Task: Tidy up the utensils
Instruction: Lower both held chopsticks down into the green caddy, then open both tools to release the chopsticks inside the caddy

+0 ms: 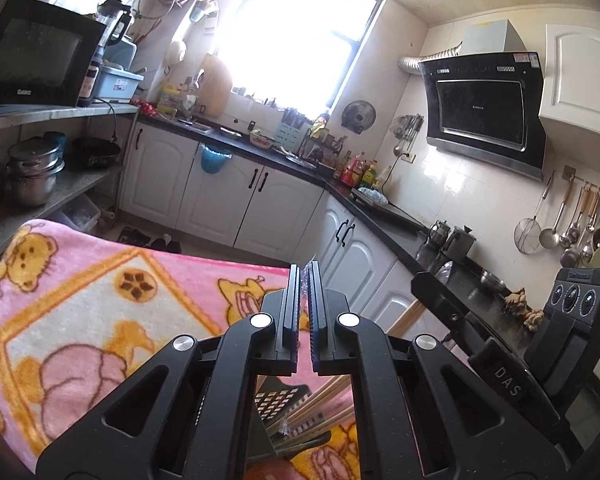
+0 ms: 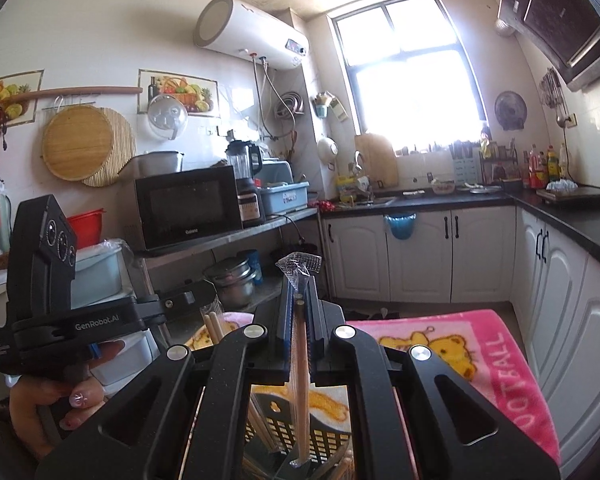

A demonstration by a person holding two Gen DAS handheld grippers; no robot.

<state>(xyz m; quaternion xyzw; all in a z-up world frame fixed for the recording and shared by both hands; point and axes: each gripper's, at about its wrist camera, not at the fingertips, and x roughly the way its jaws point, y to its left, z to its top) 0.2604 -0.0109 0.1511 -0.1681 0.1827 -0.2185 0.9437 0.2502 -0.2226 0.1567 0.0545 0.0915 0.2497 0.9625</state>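
My left gripper (image 1: 305, 272) is shut on the clear plastic sleeve (image 1: 303, 280) of a wrapped pack of chopsticks. Those chopsticks (image 2: 213, 325) hang below its tip in the right wrist view. My right gripper (image 2: 300, 284) is shut on another wrapped pair of wooden chopsticks (image 2: 301, 364), which run down between its fingers, the crinkled wrapper end (image 2: 300, 263) sticking out at the tip. Under both grippers stands a black perforated utensil basket (image 2: 328, 436) on a pink cartoon blanket (image 1: 80, 292). More chopsticks (image 1: 320, 400) lie over the basket (image 1: 274, 402).
White cabinets (image 1: 256, 204) under a black counter (image 1: 384, 216) run around the far and right sides. A shelf with a microwave (image 2: 188, 208) and steel pots (image 2: 234, 284) stands to the left. A hand (image 2: 44, 404) holds the left gripper's handle. Ladles hang on the right wall (image 1: 572, 224).
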